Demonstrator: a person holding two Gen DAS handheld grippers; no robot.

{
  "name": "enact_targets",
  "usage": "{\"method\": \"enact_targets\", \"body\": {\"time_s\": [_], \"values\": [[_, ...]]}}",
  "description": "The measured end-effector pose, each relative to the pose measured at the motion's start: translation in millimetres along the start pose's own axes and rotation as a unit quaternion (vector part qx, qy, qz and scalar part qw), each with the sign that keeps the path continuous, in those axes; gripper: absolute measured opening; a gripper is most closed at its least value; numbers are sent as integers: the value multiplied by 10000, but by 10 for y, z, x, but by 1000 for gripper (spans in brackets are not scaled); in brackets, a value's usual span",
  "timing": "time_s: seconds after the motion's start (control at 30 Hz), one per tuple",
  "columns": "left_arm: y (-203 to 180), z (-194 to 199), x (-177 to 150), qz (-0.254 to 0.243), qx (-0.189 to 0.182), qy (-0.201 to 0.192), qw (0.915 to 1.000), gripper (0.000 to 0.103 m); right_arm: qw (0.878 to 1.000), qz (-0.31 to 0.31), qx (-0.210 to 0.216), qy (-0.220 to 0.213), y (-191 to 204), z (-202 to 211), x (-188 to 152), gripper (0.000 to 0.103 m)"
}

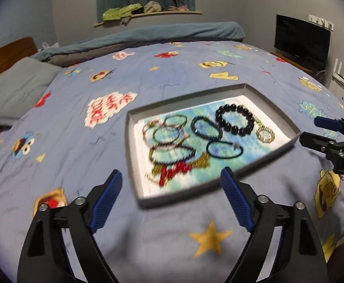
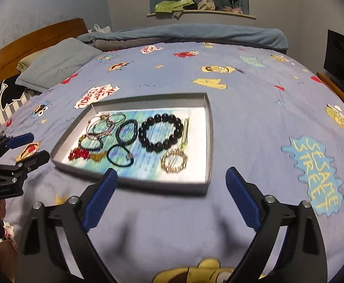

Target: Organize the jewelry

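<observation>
we hold both grippers above a bed [image 2: 254,99] covered with a blue cartoon-print quilt. a shallow grey tray [image 2: 210,141] lies flat on the quilt, and all the jewelry sits inside it on a blue-green printed sheet.

the left gripper [image 1: 170,184] has its blue-padded fingers spread wide with nothing between them; it hangs over the near edge of the tray. the right gripper [image 2: 169,184] is spread just as wide and also carries nothing, hanging over the tray's near edge from the other side. in each wrist view the other gripper shows at the frame edge, beside the tray and apart from it.

inside the tray, a large black bead bracelet [image 2: 162,132] lies toward the middle. just beside it, nearer us, rests a small gold ring-shaped bracelet [image 2: 174,162], and a thin gold piece [image 2: 185,129] lies along the black beads' side. a black hair tie [image 2: 120,156] with a small metal clasp lies near a dark beaded bracelet [image 2: 127,133]. a cluster of thin bangles [image 2: 103,125] overlaps at the far corner, and a red and gold beaded piece [image 2: 87,154] lies at the near corner, too blurred to make out further.

a grey pillow [image 2: 56,68] rests by the wooden headboard [image 2: 30,40].
</observation>
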State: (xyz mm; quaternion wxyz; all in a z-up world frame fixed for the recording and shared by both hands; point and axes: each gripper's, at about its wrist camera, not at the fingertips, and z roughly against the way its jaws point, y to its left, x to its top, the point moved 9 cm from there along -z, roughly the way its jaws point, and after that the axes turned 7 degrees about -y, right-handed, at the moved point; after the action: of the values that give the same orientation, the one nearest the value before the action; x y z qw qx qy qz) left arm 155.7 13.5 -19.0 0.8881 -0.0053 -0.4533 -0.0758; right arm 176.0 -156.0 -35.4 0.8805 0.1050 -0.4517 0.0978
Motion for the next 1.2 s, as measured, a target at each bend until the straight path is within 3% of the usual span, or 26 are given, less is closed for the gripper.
{"method": "enact_targets", "body": {"time_s": [0.13,0.37,0.63,1.2], "values": [[6,66,-160,56,261,-20,9996,93,10000,-65,9,-33,41,104,-112,98],[-99,101,-341,266,52,-59,9996,93,9996,-160,-67,-240,101,221,-197,98],[-150,67,-325,54,118,-255,9996,94,9987,-184,-215,-432,113,189,-178,98],[-45,90,-375,147,136,-194,9996,94,9983,-196,-299,-469,113,187,-210,98]]}}
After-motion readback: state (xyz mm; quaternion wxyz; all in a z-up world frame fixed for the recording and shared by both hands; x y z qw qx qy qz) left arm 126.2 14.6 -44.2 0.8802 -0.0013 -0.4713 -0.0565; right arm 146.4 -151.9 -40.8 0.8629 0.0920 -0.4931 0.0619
